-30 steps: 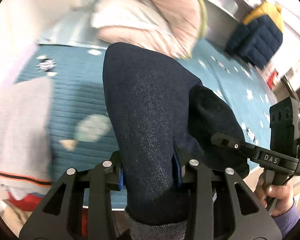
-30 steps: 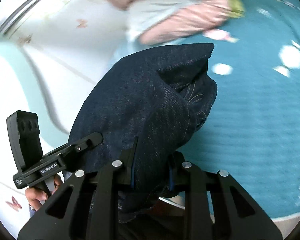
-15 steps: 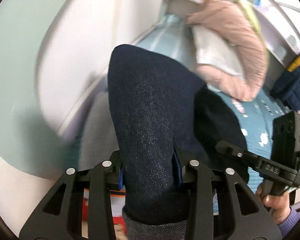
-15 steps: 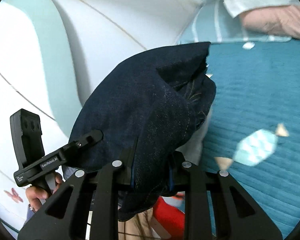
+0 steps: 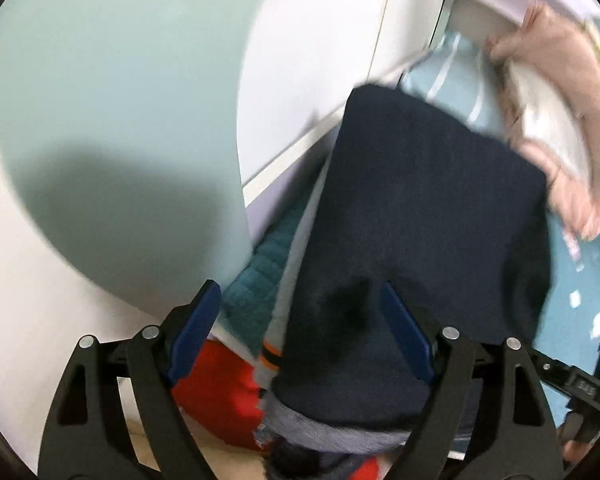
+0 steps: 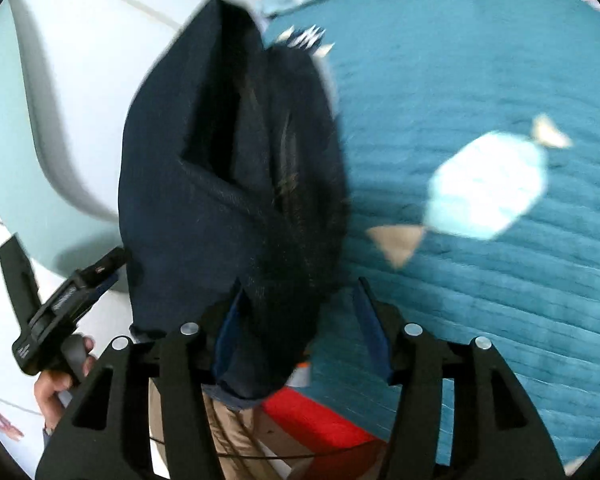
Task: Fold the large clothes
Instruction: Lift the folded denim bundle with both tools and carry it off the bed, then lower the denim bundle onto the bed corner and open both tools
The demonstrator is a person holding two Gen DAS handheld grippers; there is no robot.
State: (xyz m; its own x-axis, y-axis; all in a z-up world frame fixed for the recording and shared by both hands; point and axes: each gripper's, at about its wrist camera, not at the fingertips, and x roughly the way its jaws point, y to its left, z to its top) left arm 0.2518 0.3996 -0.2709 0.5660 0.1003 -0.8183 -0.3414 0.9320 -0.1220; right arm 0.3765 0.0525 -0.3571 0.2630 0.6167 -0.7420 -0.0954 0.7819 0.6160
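A folded dark navy denim garment [image 5: 416, 216] fills the middle of the left wrist view. My left gripper [image 5: 300, 320] is open, its blue pads spread wide on either side of the cloth. In the right wrist view the same garment [image 6: 236, 184] stands bunched in front of my right gripper [image 6: 300, 324], which is open too, with the cloth near its left pad. The left gripper also shows in the right wrist view [image 6: 68, 304] at the lower left, held by a hand.
A teal quilted bed cover [image 6: 480, 60] with pale patches lies to the right. A pink and white garment [image 5: 556, 112] lies at the far end of the bed. A pale green and white wall panel [image 5: 120, 100] stands on the left. Red cloth [image 5: 216, 392] lies below.
Both grippers have opened and let go of the navy garment, which they held shut before. The view has swung left towards the wall and the bed's edge.
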